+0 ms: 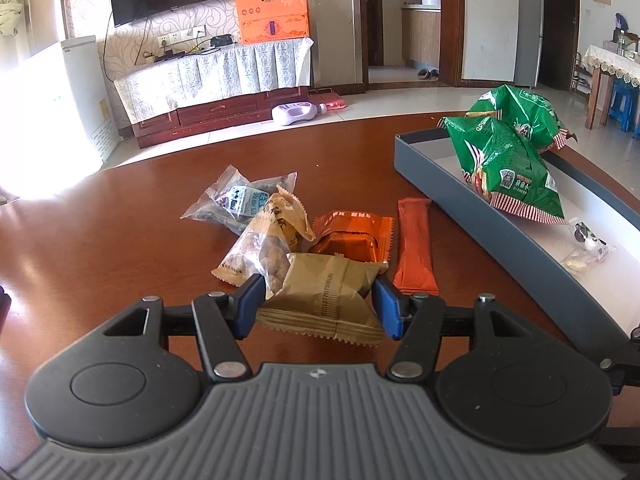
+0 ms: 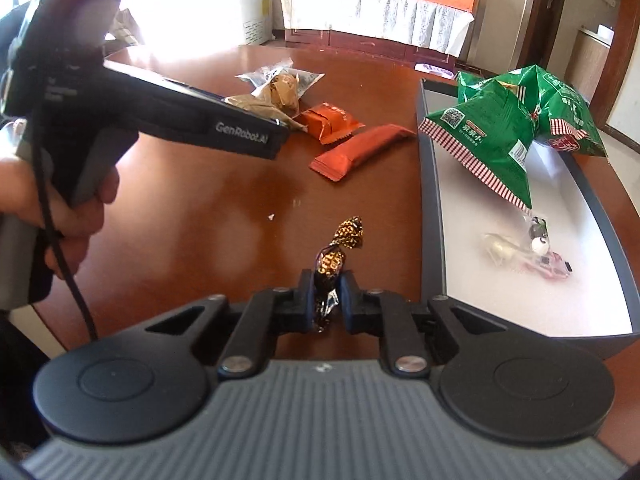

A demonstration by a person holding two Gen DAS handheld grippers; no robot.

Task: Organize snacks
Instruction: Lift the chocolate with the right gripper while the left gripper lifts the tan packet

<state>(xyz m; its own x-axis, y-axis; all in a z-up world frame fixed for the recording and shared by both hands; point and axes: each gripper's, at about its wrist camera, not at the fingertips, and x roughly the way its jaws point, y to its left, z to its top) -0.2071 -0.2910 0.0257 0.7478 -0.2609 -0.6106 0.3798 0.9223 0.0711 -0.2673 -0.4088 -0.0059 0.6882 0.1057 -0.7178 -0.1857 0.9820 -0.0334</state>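
Note:
A pile of snack packets lies on the brown table (image 1: 120, 240). My left gripper (image 1: 318, 300) has its jaws on either side of a tan wrapped packet (image 1: 324, 292), at its edges. Beyond it lie a peanut bag (image 1: 264, 240), a clear packet (image 1: 236, 200), an orange square packet (image 1: 352, 236) and an orange bar (image 1: 414, 246). My right gripper (image 2: 326, 298) is shut on a brown-and-gold twist-wrapped candy (image 2: 332, 260), above the table beside the grey tray (image 2: 432, 200). The tray holds two green chip bags (image 2: 508, 132) and small clear-wrapped candies (image 2: 520, 248).
The left gripper's body (image 2: 160, 116) and the hand holding it reach over the table in the right wrist view. The tray (image 1: 460, 200) lies along the table's right side. A small white scrap (image 2: 271, 217) lies on the table. A TV stand and doorways are behind.

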